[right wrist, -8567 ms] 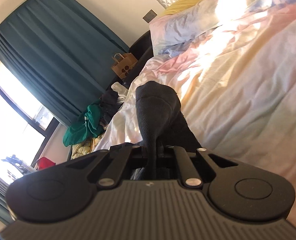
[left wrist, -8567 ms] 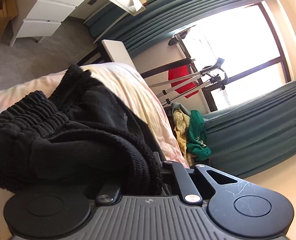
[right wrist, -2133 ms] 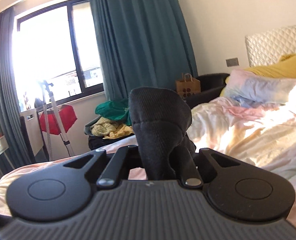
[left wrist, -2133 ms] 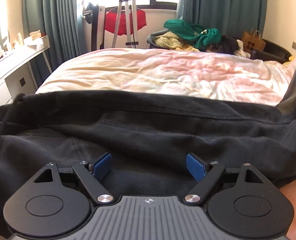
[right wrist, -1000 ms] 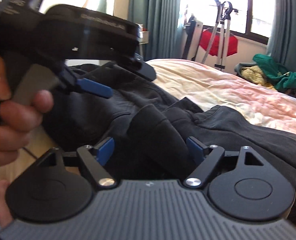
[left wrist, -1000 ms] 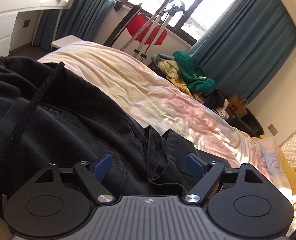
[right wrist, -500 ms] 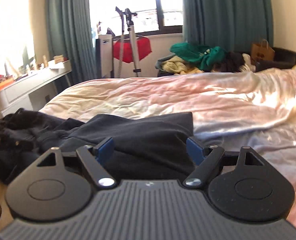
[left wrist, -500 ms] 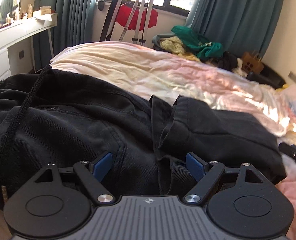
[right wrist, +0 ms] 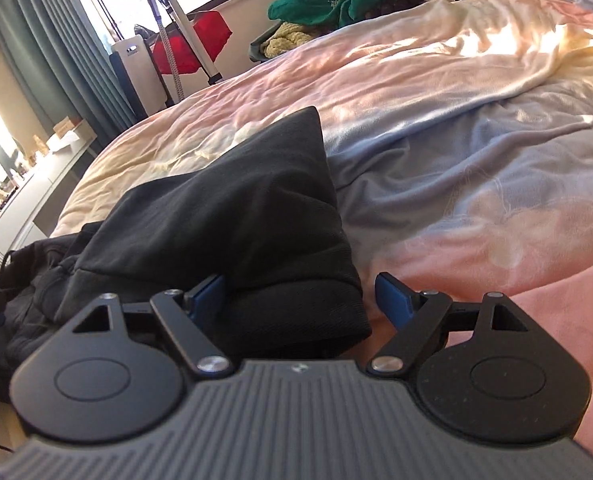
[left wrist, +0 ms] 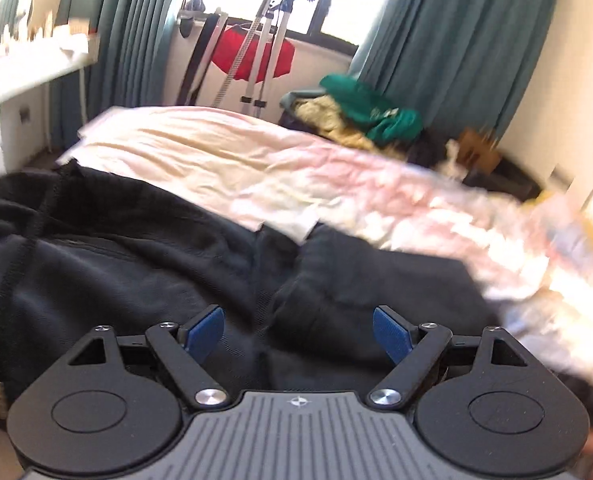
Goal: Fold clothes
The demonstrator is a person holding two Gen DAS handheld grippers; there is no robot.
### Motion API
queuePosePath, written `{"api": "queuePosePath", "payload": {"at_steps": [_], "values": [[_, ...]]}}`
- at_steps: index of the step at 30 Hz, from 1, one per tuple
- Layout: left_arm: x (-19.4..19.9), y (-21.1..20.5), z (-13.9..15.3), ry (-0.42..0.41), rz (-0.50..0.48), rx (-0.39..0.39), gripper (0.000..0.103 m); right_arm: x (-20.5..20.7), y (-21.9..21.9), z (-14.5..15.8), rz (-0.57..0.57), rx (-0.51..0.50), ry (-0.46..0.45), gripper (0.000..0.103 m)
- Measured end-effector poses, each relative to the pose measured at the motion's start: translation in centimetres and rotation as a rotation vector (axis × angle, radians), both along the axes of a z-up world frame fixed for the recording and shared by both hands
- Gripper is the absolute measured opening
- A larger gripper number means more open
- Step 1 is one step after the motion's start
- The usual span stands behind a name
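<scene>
Black trousers (left wrist: 144, 264) sprawl on the bed (right wrist: 476, 128), both the left gripper (left wrist: 298, 330) and the right gripper (right wrist: 300, 294) with jaws spread and empty, so I'd pinch the cuffed leg end (right wrist: 296, 316) squarely before carrying it across.

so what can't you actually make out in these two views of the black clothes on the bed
- Left wrist view: motion blur smears the black garment; its type is unclear.
- Left wrist view: the left hand-held gripper body hides the garment's near edge.
- Right wrist view: the right hand-held gripper covers the hem's underside.
</scene>
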State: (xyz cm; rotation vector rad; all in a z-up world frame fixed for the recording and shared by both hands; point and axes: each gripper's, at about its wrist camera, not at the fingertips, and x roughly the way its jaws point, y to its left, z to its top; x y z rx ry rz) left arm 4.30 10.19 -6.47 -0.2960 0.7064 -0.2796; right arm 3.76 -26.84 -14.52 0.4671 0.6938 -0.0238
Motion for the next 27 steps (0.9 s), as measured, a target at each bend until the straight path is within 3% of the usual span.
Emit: {"api": "queuePosePath", "payload": {"at_steps": [6,9,13,18,21,23,27], "values": [[3.5,1.9,-3.1,0.222,-0.002,-0.401,0.079,0.0,0.2,0.4,-0.007,-0.018,-0.008,0.083],[4.1,2.3,-5.3,0.292,0.024,-0.49,0.079,0.0,0.2,0.5,-0.015,-0.016,-0.004,0.083],[5.8,2.1,-6.8,0.305,0.054,-0.525,0.08,0.2,0.4,0.5,-0.025,-0.014,-0.008,0.083],[7.2,1.6,-6.9,0.275,0.111,-0.507,0.075,0.3,0.5,0.4,-0.025,-0.024,-0.035,0.083],[7.4,1.6,-6.7,0.233,0.124,-0.452,0.042,0.3,0.5,0.3,-0.032,-0.02,-0.04,0.083],[7.3,1.8,-6.7,0.222,0.129,-0.445,0.026,0.2,0.7,0.4,-0.03,-0.034,-0.046,0.083],[6.4,2.0,-5.8,0.165,0.109,-0.433,0.01,0.2,0.9,0.4,-0.03,-0.057,-0.059,0.083]]}}
